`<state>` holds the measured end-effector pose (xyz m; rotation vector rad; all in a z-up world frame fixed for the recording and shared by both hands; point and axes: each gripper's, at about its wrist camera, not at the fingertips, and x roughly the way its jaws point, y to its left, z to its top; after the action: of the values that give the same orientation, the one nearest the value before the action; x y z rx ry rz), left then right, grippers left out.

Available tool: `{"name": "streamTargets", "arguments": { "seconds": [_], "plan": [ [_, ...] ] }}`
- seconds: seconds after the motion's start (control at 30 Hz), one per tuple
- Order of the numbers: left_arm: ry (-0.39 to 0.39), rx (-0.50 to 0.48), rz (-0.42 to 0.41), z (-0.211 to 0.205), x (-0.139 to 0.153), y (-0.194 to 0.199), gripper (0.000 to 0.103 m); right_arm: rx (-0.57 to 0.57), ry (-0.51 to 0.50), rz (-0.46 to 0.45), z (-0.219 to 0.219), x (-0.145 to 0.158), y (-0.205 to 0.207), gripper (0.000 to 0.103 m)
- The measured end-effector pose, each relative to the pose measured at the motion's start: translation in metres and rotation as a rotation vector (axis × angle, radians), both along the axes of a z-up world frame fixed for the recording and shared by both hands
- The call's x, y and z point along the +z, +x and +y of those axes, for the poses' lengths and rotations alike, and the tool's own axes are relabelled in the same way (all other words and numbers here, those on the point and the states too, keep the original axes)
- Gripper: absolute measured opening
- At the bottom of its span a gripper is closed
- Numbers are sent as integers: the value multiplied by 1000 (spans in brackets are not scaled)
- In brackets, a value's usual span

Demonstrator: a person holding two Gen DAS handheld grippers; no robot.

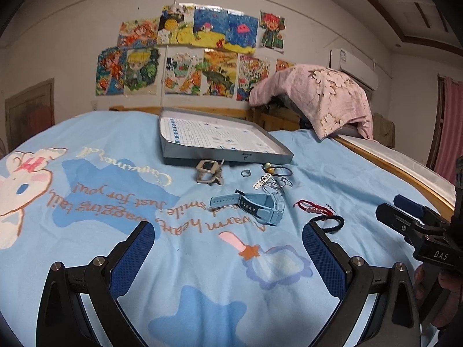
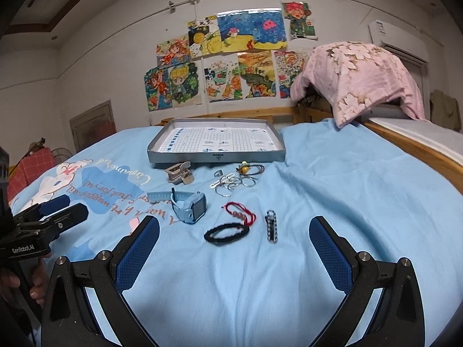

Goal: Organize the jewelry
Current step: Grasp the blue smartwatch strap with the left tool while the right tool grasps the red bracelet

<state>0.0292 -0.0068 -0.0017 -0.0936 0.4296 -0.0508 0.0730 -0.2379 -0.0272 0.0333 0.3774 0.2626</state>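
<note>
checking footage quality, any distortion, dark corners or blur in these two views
Left wrist view: strong fisheye bending, black corner vignette, dim warm light, blue watch fairly sharp. Right wrist view: same curvature and dark corners, grey tray readable, small silver rings soft.

Right tool [image 2: 234, 231] hangs spread above black bracelet [image 2: 226, 233] on blue bedsheet [image 2: 347, 190].

on the bed [image 2: 332, 179] a shallow tray [image 2: 217, 157] lies farthest back, near the headboard. just before it — left to right — sit a clip [image 2: 179, 173], a ring [image 2: 219, 172] and a cluster of hoops [image 2: 235, 183]. nearer lies a watch [image 2: 189, 205], with two bracelets [image 2: 227, 232] to its right (one behind the other) — a beaded strip [image 2: 271, 227] rightmost.
</note>
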Motion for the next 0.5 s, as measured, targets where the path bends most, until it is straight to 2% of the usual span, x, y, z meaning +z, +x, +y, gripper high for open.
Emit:
{"name": "streamTargets", "arguments": {
  "seconds": [0.2,0.5],
  "plan": [
    [-45,3,31,2,10,28,103,28,-12,-24,0,12,22,102],
    [-37,41,-14,-7,31,67,103,59,46,-37,-4,32,66,102]
  ]
}}
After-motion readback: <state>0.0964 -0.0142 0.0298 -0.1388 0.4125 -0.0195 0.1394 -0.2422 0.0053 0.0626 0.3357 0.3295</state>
